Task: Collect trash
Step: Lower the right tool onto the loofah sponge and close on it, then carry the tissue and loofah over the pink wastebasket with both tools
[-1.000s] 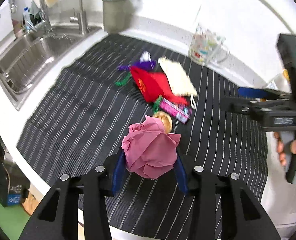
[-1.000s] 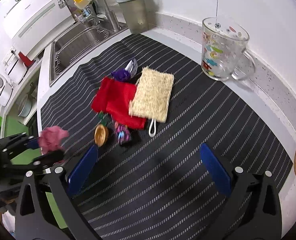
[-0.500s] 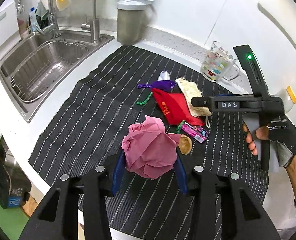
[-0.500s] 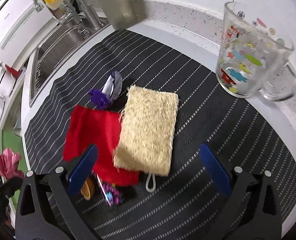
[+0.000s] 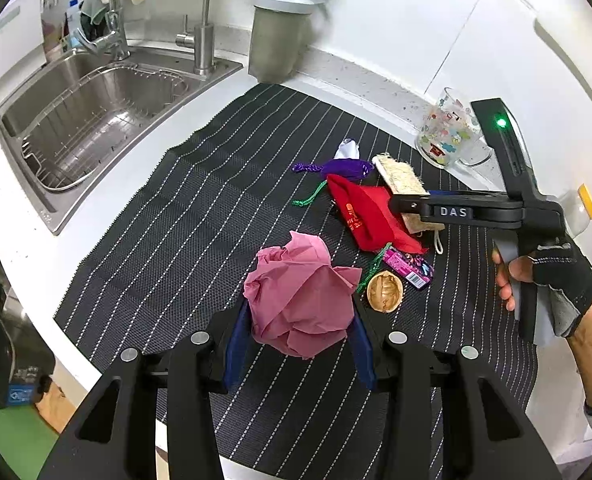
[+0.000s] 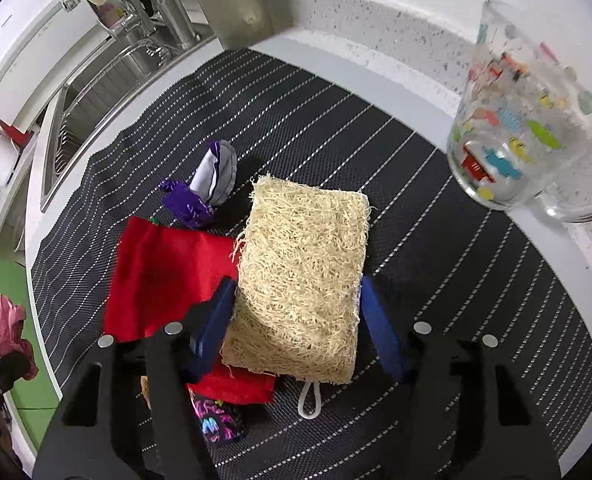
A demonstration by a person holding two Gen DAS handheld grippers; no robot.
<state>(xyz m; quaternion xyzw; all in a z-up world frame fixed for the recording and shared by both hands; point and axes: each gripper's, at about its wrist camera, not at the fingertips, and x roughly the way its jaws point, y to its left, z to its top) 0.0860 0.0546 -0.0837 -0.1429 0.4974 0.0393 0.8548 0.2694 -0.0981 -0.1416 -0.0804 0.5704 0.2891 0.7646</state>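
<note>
The right tool is down over the loofah sponge, its blue pads on either long side, and the jaws are closing — the sponge sits between them, though the far pad does not look pressed home yet. The sponge lies partly on a red cloth pouch on the striped mat of the worktop, with a purple wrapper beyond and a patterned candy wrapper close to the tool's near finger.

To do this well, I would squeeze across the sponge's width only, keeping the left-hand pad on the sponge edge and off the red fabric beneath, so the pouch is not dragged up with it. A loofah compresses, so close until it bulges slightly, then lift straight up, clear of the glass mug.

The left tool is pinching a crumpled pink paper ball over the mat's near edge; it needs only a steady hold. The walnut shell and the wrappers remain to be collected.
</note>
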